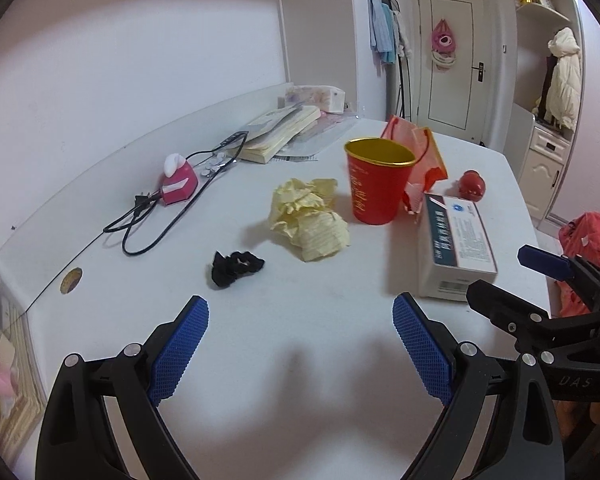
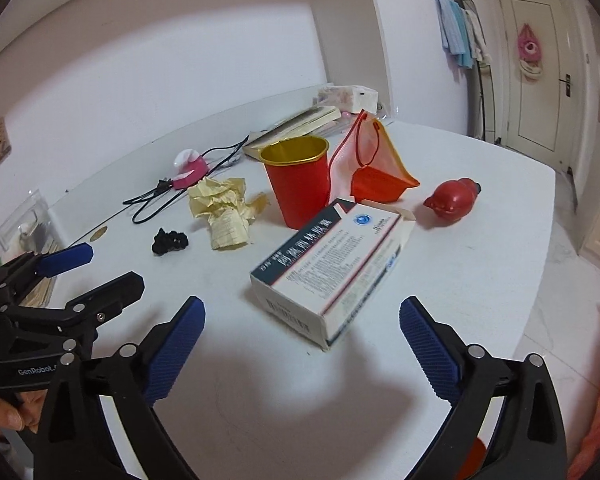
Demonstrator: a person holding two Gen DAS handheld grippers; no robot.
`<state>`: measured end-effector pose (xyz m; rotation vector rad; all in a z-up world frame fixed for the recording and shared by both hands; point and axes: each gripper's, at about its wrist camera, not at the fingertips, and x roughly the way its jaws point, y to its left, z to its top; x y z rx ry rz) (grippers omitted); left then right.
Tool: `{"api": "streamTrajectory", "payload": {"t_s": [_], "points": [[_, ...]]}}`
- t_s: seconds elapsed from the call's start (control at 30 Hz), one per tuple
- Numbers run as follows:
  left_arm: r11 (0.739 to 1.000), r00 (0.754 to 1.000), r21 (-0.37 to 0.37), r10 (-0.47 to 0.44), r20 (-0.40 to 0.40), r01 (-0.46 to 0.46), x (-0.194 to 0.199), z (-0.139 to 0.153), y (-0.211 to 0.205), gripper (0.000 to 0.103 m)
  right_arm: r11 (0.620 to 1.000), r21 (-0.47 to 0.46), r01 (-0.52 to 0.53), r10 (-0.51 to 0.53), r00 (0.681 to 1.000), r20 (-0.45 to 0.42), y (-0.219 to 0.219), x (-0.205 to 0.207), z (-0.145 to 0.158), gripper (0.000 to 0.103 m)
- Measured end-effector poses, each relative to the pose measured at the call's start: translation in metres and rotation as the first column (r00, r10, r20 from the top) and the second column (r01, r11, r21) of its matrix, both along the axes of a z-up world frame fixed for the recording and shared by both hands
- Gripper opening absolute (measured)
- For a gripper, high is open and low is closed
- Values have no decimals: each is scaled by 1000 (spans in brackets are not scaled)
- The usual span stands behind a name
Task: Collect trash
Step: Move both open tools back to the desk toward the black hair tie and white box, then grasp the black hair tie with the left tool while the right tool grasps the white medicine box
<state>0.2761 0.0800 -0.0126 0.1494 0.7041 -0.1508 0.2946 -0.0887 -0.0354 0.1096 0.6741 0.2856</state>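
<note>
Both your tongs were spread wide with nothing between the pads: left gripper (image 1: pixel 300 354) over bare white table (image 1: pixel 260 380), right gripper (image 2: pixel 302 354) just short of the medicine box (image 2: pixel 332 268). That box lay flat with Chinese print too blurry to read and a round blue logo. The crumpled yellow paper (image 1: pixel 308 220) sat beside the red cup (image 1: pixel 376 182), gold inside, gold lettering unreadable. The black scrunchie (image 1: pixel 236 267) lay near the paper. The handles read "GenRobot" and "DAS".
</note>
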Motion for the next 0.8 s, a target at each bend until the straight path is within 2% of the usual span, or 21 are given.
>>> {"api": "streamTrajectory", "payload": {"t_s": [0.07,0.17,0.3,0.33,0.4,0.5,0.63,0.77,0.8], "points": [[1000,1000,-17,-16,-7,16,9,0,12,92,997,-51,58,-58,998,0,10,6,-1,98],[999,999,-23,-43,-21,42,19,-1,23,92,991,-80,110,-113,993,-26,18,16,-5,98],[998,998,-29,-51,-36,50,30,-5,35,92,965,-225,132,-155,984,-87,34,31,-13,98],[998,998,-38,-53,-41,51,32,-5,38,92,962,-235,137,-160,984,-84,35,32,-13,98],[997,997,-52,-58,-45,56,36,-7,43,92,965,-178,191,-206,976,-69,26,33,-7,98],[996,997,-58,-67,-45,65,41,-8,46,92,970,-112,218,-233,961,-148,18,47,-8,98],[995,996,-58,-82,-47,79,48,-10,48,92,966,-105,235,-253,942,-221,21,61,-16,98],[995,995,-62,-86,-59,82,57,-14,51,92,969,-121,217,-239,947,-217,29,67,-23,98],[995,995,-59,-83,-64,79,61,-16,52,92,972,-109,209,-228,949,-218,29,67,-24,93]]}}
